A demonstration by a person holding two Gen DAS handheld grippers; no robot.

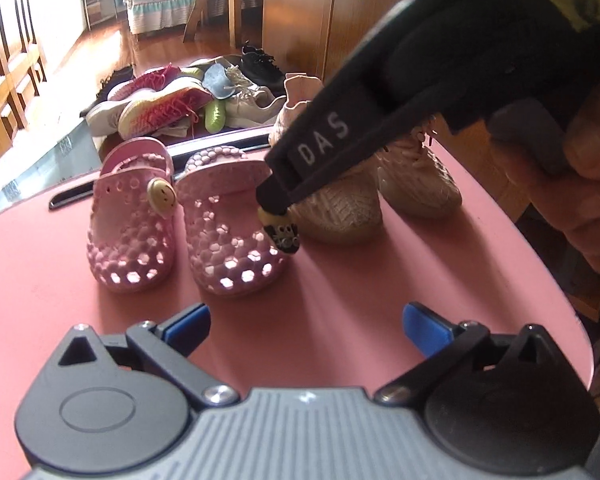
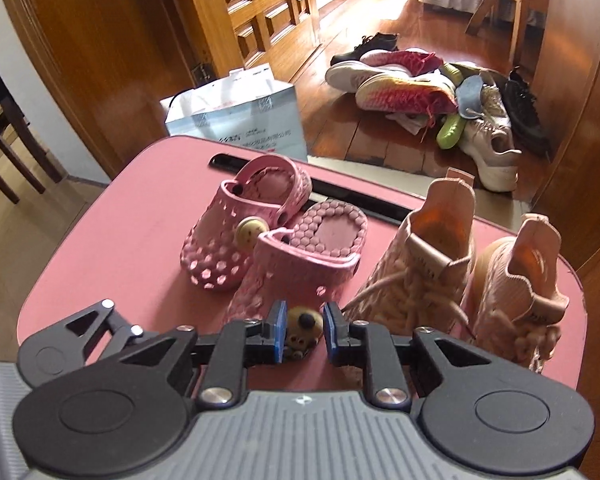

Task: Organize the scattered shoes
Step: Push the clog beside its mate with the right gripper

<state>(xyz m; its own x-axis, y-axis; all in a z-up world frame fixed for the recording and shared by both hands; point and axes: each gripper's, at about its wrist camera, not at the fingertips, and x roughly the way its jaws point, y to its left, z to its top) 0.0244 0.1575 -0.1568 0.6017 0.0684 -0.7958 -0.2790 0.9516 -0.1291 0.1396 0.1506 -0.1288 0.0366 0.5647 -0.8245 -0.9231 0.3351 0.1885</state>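
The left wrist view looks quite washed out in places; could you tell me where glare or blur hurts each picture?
Left wrist view: the window area at top left is blown out, backlight glows through the holes of the pink clogs, and the right tool and the hand loom large and soft. Right wrist view: evenly lit, sheen on the wooden floor, fisheye bending at the edges.

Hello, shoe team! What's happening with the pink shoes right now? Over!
Left tongs open, empty, hovering over the pink table. Right tongs around the bear charm on one pink clog. Shoe pile waiting on floor.
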